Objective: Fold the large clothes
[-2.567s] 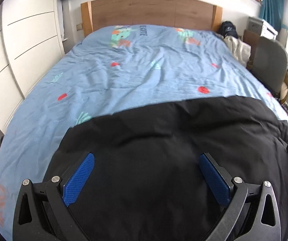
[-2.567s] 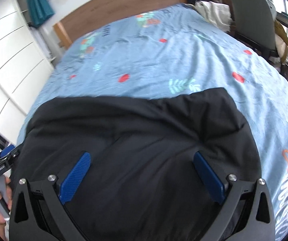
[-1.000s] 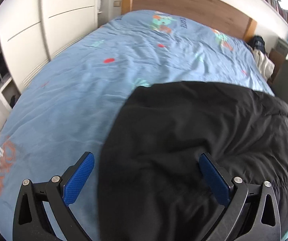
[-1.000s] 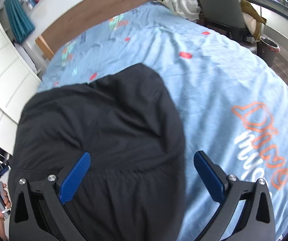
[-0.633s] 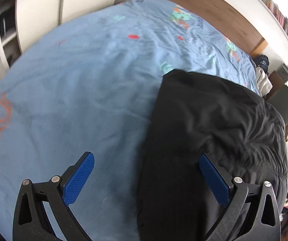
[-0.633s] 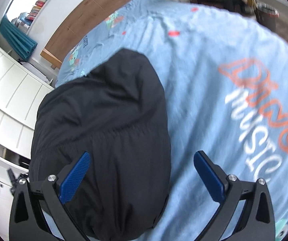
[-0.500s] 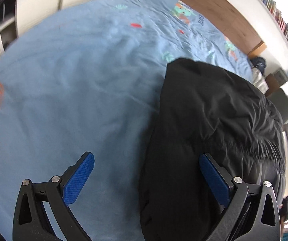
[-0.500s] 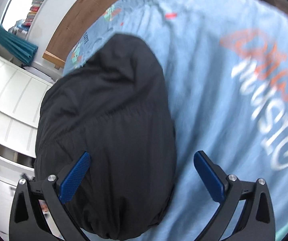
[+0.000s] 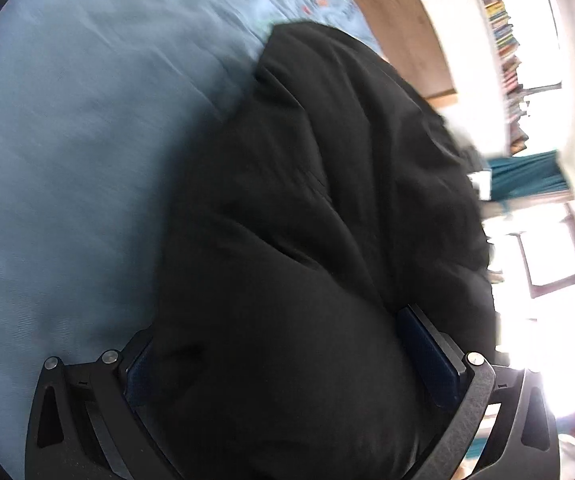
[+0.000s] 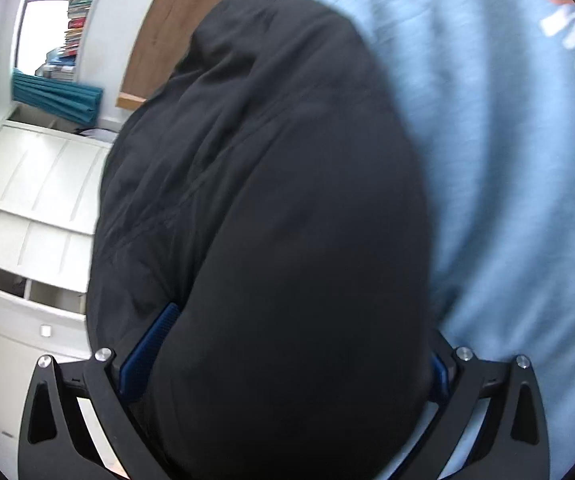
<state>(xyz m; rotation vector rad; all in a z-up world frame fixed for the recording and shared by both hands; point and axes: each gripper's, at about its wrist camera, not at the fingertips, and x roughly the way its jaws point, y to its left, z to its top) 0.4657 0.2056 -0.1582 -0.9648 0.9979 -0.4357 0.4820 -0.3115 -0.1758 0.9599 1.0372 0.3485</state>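
— What do your claws have just now?

— My left gripper (image 9: 287, 364) has its blue-padded fingers (image 9: 427, 356) spread wide, and a thick bulge of the black padded jacket (image 9: 319, 208) fills the gap between them, touching both pads. My right gripper (image 10: 283, 356) stands just as wide, its blue fingers (image 10: 147, 352) pressed by the same dark cloth; the far pad is mostly hidden behind it. Whether either one truly grips, I cannot tell.

— And where does the garment lie?

— Bunched into a rounded heap on the pale blue printed bedcover (image 9: 67, 160), reaching away from me toward the wooden headboard (image 9: 399, 20).

— Anything past that?

— White panelled wardrobe doors (image 10: 31, 184) beside the bed in my right view, a teal curtain (image 10: 55, 96) above them, and a shelf of books (image 9: 503, 36) near the bright window (image 9: 551, 248). Both views are blurred.
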